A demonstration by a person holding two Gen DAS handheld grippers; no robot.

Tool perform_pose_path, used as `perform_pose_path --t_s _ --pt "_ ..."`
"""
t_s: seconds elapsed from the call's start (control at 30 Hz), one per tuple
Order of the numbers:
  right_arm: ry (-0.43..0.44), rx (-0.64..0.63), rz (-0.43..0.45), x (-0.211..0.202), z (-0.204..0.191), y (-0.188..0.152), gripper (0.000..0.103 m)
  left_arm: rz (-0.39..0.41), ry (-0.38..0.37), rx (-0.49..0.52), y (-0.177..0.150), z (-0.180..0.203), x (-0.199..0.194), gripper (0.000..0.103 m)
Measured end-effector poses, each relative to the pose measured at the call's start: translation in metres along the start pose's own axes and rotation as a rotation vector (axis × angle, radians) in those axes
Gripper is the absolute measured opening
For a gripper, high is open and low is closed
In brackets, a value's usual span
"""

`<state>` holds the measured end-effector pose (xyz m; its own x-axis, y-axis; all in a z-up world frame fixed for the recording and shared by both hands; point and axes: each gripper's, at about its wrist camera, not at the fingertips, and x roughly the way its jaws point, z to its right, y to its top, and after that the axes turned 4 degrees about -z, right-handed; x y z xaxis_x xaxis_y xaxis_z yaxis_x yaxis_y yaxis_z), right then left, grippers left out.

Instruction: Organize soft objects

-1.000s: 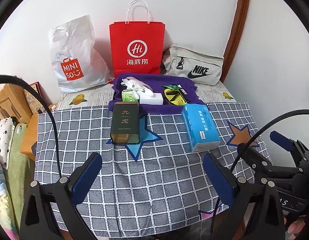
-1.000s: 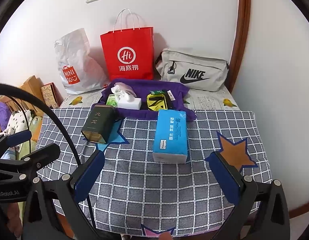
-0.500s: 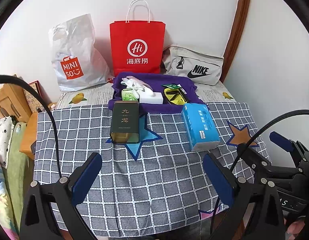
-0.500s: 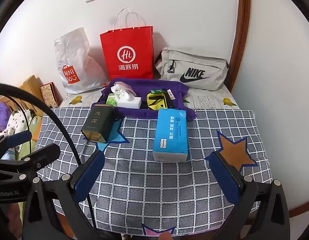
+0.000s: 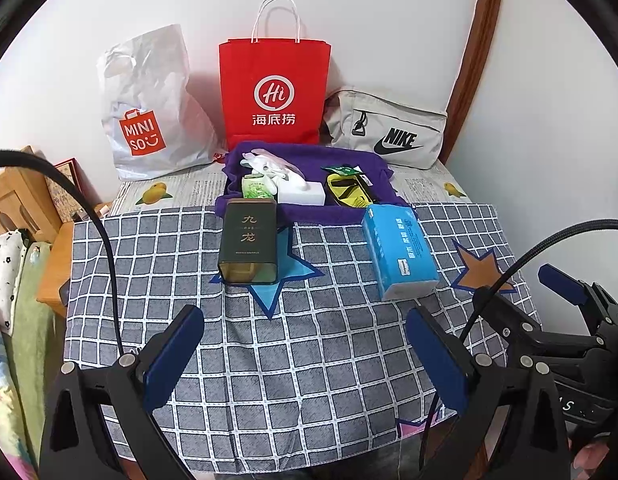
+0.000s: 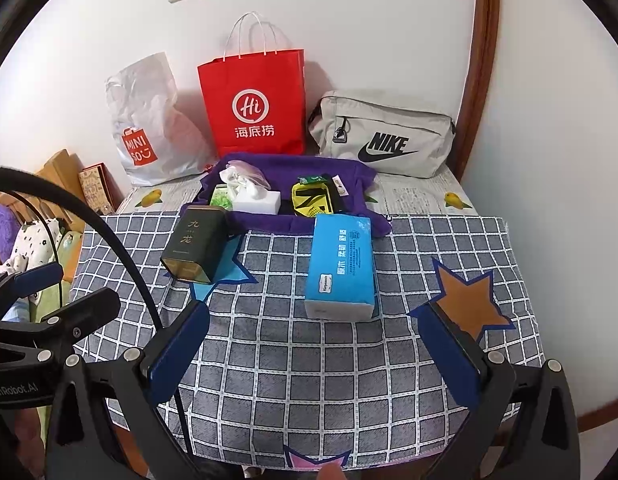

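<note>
We hold left gripper [image 5: 305, 354] and right gripper [image 6: 315, 350] spread wide, empty. Blue rectangular tissue pack [image 6: 341, 266] ahead; only right view shows purple plush toy [image 6: 3, 229] far left.

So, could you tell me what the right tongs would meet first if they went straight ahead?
Probably the blue tissue pack: it lies ahead between the open right tongs, with only bare checked cloth before it. Depth is uncertain.

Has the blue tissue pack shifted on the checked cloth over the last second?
No. The blue tissue pack keeps its place beside the orange star and against the purple cloth.
</note>
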<state>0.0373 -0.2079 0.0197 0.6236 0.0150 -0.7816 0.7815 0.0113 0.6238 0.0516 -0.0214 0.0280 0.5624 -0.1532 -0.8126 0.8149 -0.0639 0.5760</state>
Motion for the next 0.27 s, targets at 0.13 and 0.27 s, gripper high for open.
perform_pose_path --t_s 0.13,0.27 --pt "-0.006 0.0 -0.005 0.0015 -0.0013 0.0004 0.103 -0.009 -0.001 -0.01 -0.0005 0.0011 0.0037 0.102" --pt "-0.006 0.003 -0.017 0.0068 -0.0031 0.0001 0.103 -0.019 0.002 -0.019 0.0004 0.0008 0.0094 0.102"
